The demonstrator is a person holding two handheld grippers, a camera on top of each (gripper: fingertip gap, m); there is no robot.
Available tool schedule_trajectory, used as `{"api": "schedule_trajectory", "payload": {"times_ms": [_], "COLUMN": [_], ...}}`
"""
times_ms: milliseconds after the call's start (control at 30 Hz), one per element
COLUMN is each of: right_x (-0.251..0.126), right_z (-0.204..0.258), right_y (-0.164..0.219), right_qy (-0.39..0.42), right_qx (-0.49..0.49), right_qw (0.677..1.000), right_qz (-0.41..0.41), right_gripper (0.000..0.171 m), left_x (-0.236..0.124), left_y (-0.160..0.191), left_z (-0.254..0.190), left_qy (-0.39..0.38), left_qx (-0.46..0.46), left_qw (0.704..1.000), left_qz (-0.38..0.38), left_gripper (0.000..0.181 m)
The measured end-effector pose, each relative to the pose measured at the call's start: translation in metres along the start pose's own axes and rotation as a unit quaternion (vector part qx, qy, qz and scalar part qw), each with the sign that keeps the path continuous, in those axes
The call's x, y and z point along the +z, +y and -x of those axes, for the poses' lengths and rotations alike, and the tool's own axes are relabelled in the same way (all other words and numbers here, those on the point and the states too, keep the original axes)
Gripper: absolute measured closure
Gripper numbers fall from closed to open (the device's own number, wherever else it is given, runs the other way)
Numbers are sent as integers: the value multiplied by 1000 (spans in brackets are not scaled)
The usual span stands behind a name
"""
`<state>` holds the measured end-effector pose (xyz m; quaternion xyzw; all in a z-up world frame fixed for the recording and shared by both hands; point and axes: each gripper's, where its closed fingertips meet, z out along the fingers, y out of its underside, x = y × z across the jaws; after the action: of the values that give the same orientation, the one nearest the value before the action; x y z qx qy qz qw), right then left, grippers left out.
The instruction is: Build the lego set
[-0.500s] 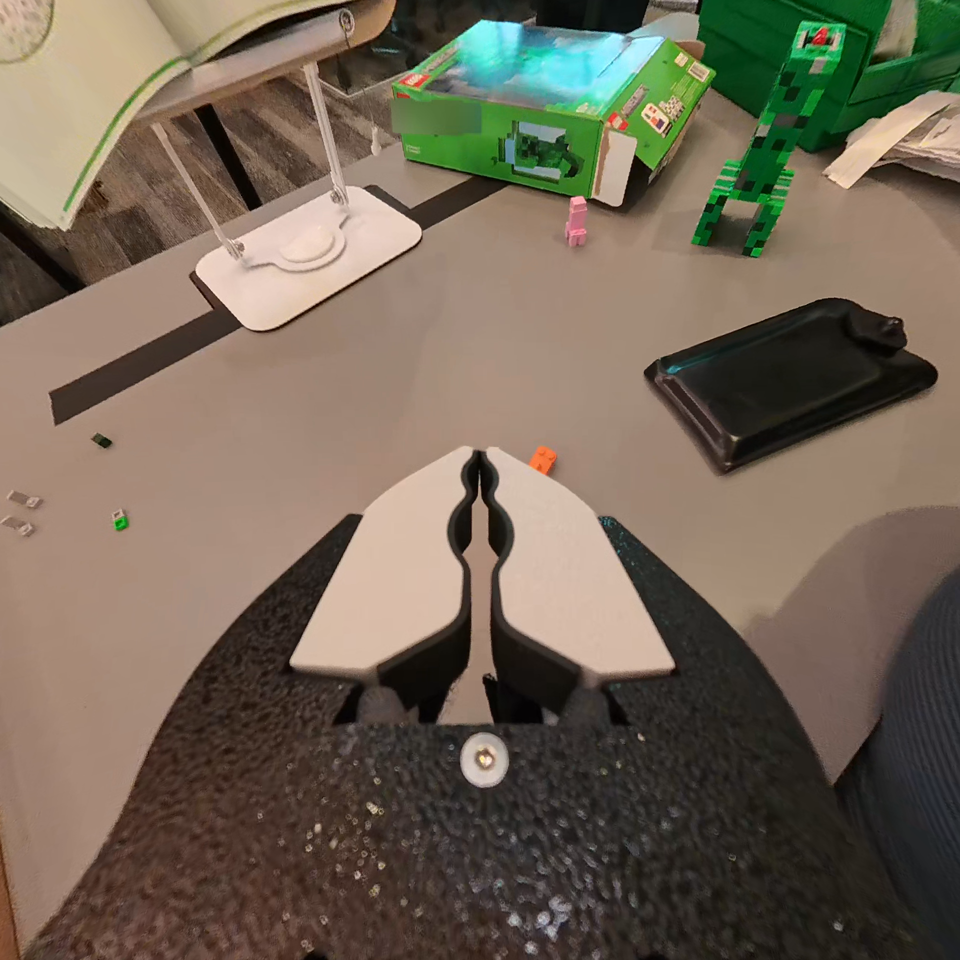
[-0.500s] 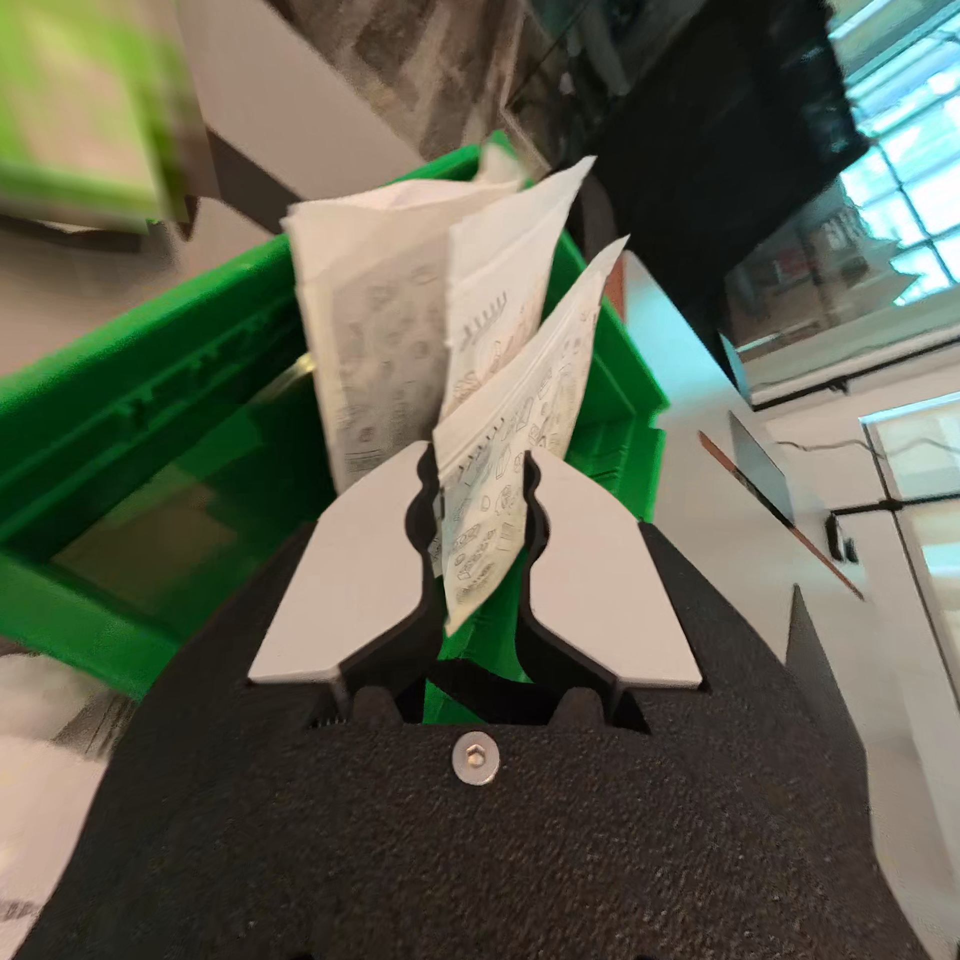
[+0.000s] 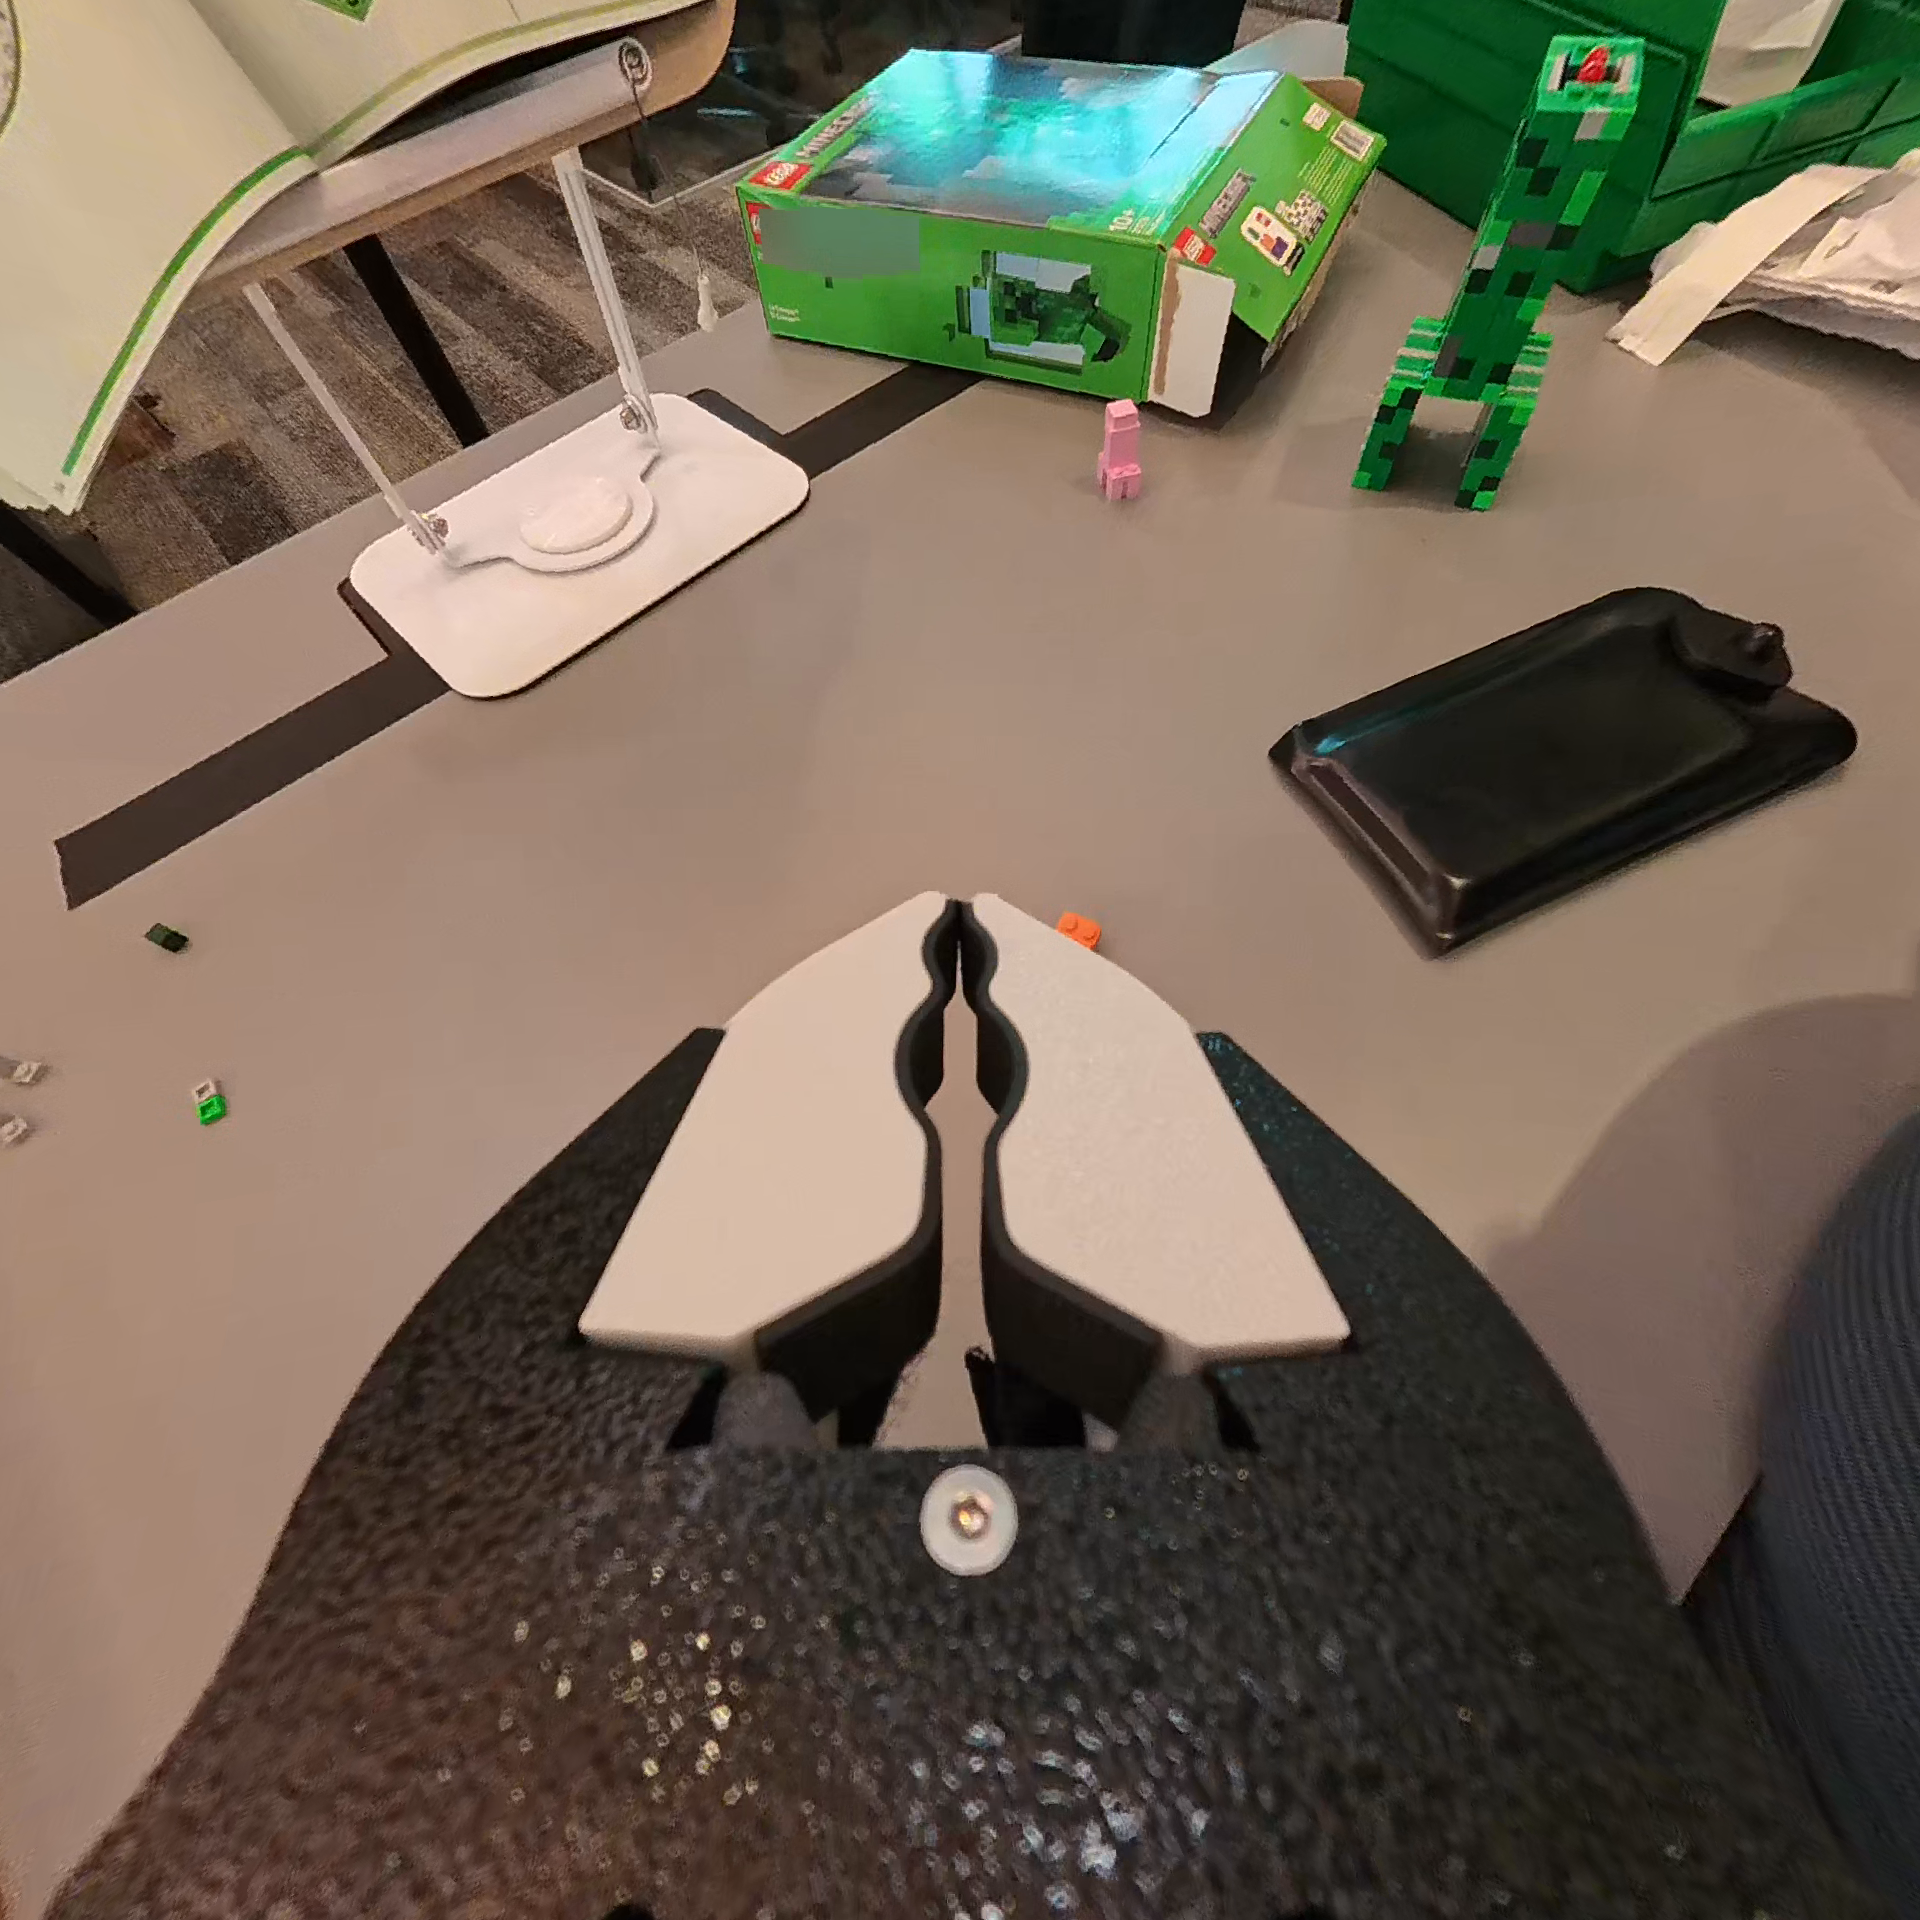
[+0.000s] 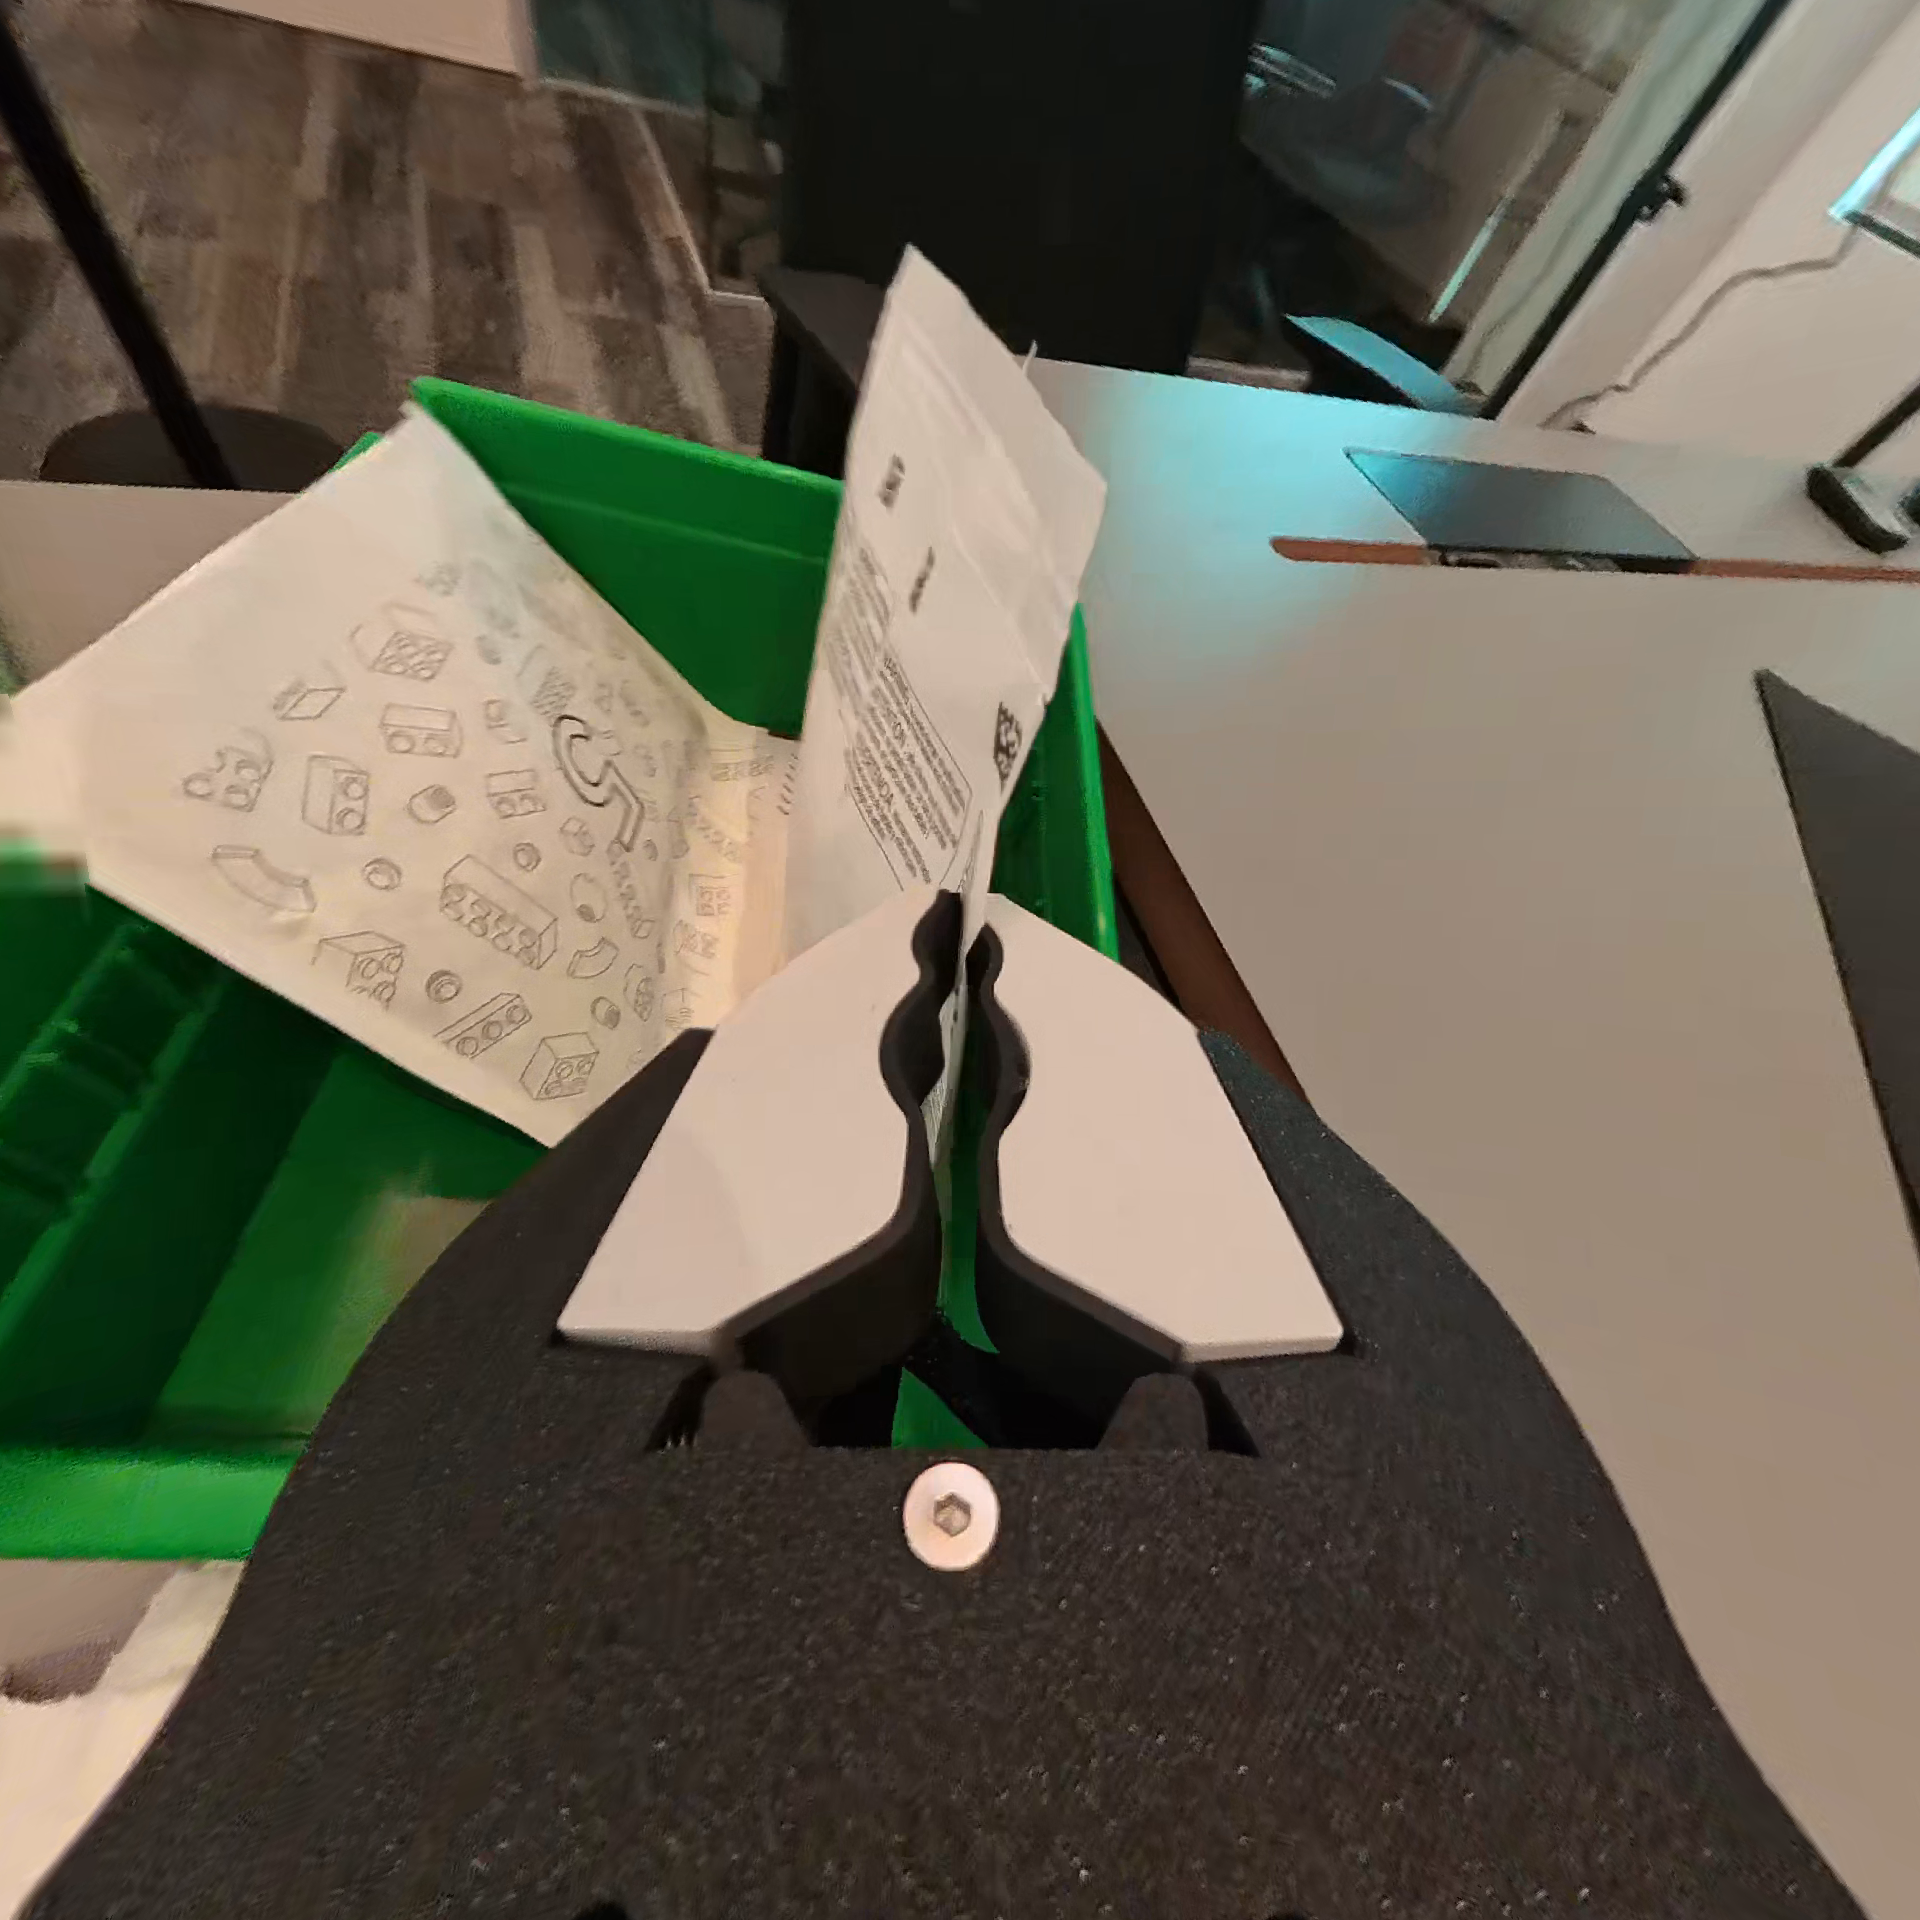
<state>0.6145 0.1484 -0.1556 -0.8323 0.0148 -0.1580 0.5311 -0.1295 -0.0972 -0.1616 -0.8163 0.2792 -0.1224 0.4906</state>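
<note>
Since the earlier frame our right gripper has swung level and its jaws have pinched in on the paper bag, which was loose between them. The bag stands upright from the tips, long axis up the frame, over the green bin; a second printed bag lies at left. Our left gripper hovers unmoved above the worktop, jaws clenched on nothing, orange brick just right of the tips. The green figure stands far upper right.
</note>
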Motion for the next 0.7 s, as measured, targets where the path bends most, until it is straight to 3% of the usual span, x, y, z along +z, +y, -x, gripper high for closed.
{"api": "schedule_trajectory", "payload": {"times_ms": [167,367,567,700], "right_x": [-6,-14,-23,-30], "right_z": [77,123,129,105], "right_y": [16,26,34,25], "right_qy": [-144,-226,-268,-238], "right_qx": [-165,-231,-254,-247], "right_qw": [976,946,929,937], "right_qz": [13,-2,-30,-66], "right_gripper": [153,144,145,145], "left_x": [4,6,5,5], "left_y": [-1,-5,-2,-4], "left_z": [-4,-10,-14,-16], "left_qy": [15,15,14,10], "left_qx": [-12,2,-6,-3], "left_qw": [1000,1000,1000,1000], "left_qz": [-1,4,12,16], "left_gripper": [181,181,181,181]}}
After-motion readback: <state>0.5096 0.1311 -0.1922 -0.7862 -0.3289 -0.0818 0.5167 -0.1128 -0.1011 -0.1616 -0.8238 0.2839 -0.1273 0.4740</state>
